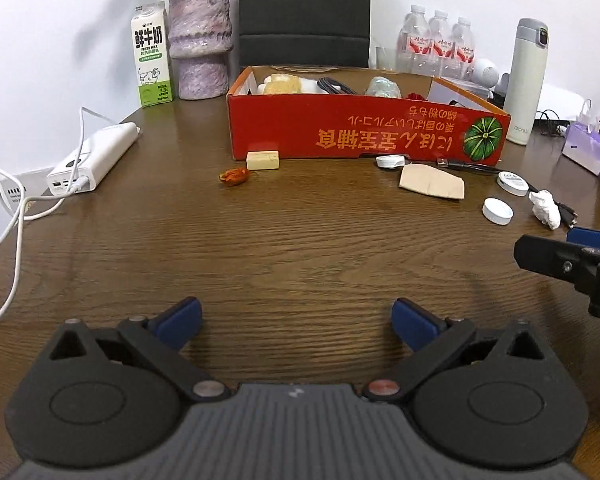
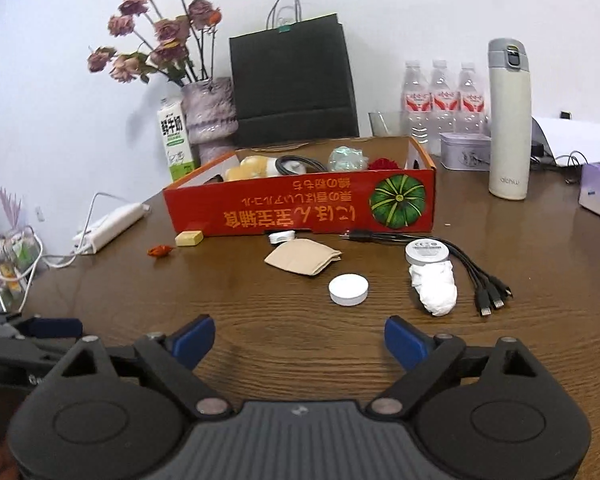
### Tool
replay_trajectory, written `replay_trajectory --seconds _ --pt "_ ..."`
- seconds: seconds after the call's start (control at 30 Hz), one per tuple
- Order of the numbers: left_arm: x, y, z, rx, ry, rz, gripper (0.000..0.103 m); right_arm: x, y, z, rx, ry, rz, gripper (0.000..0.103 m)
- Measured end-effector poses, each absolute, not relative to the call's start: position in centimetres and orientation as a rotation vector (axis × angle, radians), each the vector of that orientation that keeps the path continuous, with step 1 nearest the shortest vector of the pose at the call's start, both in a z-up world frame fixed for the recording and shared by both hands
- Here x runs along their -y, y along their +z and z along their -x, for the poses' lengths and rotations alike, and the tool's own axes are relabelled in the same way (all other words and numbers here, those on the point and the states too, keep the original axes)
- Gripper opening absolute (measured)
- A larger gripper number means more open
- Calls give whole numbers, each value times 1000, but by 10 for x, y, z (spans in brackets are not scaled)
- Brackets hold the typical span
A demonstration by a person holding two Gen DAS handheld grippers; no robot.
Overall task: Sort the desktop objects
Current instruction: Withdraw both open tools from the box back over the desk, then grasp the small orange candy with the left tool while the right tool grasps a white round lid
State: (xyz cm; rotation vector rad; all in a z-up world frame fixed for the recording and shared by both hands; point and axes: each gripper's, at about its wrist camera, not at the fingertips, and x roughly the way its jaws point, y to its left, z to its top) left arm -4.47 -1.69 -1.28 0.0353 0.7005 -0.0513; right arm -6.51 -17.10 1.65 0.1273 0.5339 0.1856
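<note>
White flask (image 2: 509, 128) lettered "dehui"; "FRESH MILK" carton (image 1: 151, 54)

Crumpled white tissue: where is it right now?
In the right wrist view, the crumpled tissue lies on the table, right of centre, against the white round case, with the black multi-plug cable just to its right.

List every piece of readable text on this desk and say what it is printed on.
"鲜牛奶" and "FRESH MILK": milk carton; its smaller print is too small to read.
"aichuu", uncertain: white thermos.
Orange Japanese lettering, upside down: red box; not reliably readable.
Water bottles and round white puck: labels blurred.
</note>
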Motion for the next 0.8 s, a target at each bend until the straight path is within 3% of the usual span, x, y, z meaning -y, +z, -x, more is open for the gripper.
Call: replay_trajectory --seconds 0.57,0.77,0.8 --pt "11 -6 52 -663 -62 -11 103 169 16 68 -531 180 -109 91" --pt "-17 19 10 -585 -90 -58 103 156 29 53 -533 249 -4 78" --pt "-23 19 -7 -601 -96 -27 97 154 32 44 -534 252 10 77"
